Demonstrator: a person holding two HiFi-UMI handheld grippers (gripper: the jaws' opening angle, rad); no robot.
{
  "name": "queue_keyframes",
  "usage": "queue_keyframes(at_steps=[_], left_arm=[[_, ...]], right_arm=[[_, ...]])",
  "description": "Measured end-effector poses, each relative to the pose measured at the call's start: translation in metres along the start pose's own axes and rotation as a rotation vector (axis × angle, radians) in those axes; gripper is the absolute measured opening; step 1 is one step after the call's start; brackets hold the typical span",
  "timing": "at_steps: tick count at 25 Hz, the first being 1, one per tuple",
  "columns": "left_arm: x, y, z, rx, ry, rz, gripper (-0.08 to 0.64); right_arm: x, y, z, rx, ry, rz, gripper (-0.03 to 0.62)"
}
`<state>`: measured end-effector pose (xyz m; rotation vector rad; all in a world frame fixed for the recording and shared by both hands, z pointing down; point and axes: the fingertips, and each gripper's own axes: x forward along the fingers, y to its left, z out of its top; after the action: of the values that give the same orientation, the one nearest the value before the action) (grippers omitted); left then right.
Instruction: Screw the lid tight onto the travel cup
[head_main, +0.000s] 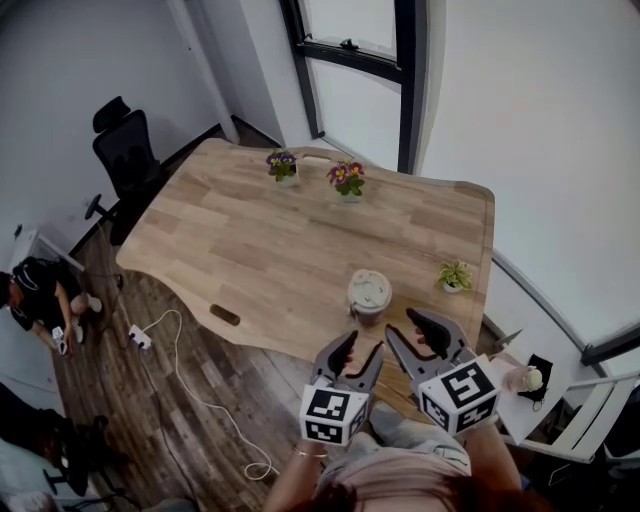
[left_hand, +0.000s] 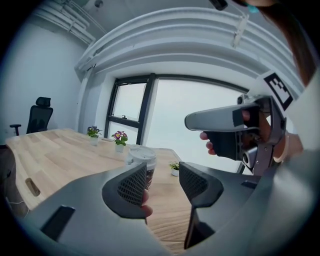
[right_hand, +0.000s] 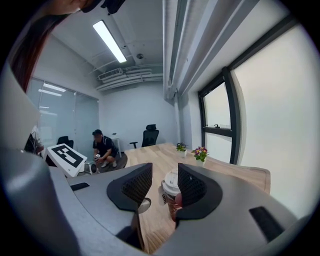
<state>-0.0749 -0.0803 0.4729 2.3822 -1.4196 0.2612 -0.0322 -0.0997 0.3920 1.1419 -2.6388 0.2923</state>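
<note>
White-lidded brown travel cup (head_main: 369, 295) on pale wooden table (head_main: 230, 250), three little flower pots (head_main: 347, 180) around, left gripper (head_main: 362, 347) and right gripper (head_main: 407, 328) spread apart, empty, cup's bottom hidden by jaws.

In the left gripper view a finger (left_hand: 131, 187) screens the lower body of the cup (left_hand: 142, 156). In the right gripper view another finger (right_hand: 197, 190) hides the cup's right side, and its print is too small to read. The head view's left edge crops a crouching person (head_main: 40, 300).
</note>
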Motion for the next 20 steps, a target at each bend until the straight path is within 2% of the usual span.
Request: queue_keyframes(at_steps=[8, 20], left_arm=[[0.032, 0.014, -0.027, -0.017, 0.060, -0.016, 0.229], [0.072, 0.039, -0.055, -0.053, 0.097, 0.031, 0.278]], right_arm=[[0.029, -0.009, -0.017, -0.060, 0.067, 0.059, 0.184], [0.074, -0.021, -0.050, -0.143, 0.171, 0.160, 0.275]])
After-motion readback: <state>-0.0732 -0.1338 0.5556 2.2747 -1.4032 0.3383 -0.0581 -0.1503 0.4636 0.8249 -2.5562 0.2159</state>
